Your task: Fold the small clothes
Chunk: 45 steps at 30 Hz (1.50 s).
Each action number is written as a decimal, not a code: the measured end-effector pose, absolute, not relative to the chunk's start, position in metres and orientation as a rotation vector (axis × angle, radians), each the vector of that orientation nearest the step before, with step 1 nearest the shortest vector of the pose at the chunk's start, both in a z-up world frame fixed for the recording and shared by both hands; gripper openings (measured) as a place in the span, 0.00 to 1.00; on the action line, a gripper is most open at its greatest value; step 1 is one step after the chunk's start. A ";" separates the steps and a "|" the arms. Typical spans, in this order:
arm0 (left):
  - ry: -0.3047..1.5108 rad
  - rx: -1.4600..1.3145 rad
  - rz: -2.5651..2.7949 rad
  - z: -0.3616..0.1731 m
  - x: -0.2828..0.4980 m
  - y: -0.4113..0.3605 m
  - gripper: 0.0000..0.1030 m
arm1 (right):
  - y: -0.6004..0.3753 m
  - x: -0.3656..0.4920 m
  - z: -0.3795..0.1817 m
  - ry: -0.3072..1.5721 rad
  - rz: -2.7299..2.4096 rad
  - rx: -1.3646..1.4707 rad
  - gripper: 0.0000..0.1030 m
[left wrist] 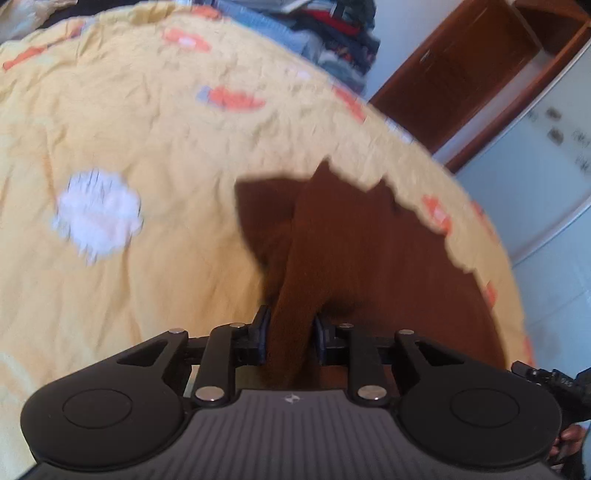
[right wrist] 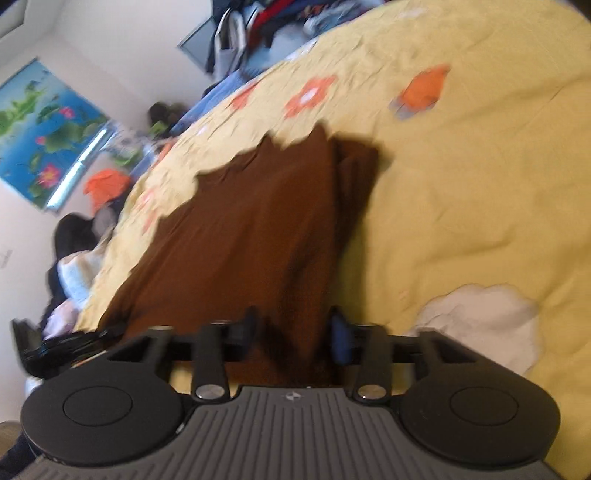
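Note:
A dark brown garment [left wrist: 351,240] lies flat on the yellow flowered bedspread [left wrist: 147,129], with a scalloped far edge. My left gripper [left wrist: 291,332] is shut on a raised band of the brown cloth, which runs up from the bed and fills the gap between the pads. In the right wrist view the same garment [right wrist: 258,221] stretches away from my right gripper [right wrist: 293,332]. Its jaws stand wide apart with a fold of the cloth lying between them, and the blue pad [right wrist: 340,339] sits at the cloth's right edge. Blur hides any contact there.
A heap of mixed clothes [left wrist: 332,29] sits at the bed's far end. Beyond the bed edge is a brown wooden cabinet [left wrist: 461,74]. White patches [left wrist: 98,214] [right wrist: 480,321] are part of the bedspread [right wrist: 461,166]. An orange cloth [right wrist: 107,184] and a flower poster [right wrist: 44,129] are off the bed.

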<state>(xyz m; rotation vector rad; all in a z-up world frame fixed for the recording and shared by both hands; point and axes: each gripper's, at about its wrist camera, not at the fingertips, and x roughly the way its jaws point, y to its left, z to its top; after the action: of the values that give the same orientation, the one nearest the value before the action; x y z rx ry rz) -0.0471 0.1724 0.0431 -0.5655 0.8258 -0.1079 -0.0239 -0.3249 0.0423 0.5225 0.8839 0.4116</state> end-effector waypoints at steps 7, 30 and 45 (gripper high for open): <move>0.658 -0.137 0.052 0.088 0.049 0.125 0.73 | -0.299 0.076 0.076 0.759 0.383 0.358 0.60; 0.777 0.018 0.065 0.028 0.172 0.085 0.04 | -0.282 0.163 0.024 0.811 0.299 0.287 0.10; 0.682 0.190 -0.049 0.010 0.130 0.018 0.59 | -0.217 0.122 0.022 0.855 0.431 0.222 0.70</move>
<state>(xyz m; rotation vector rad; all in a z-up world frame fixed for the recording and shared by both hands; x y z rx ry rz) 0.1300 0.0184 0.0095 0.1899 0.6818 -0.0495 0.1219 -0.2169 0.0222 0.2216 0.8553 0.4310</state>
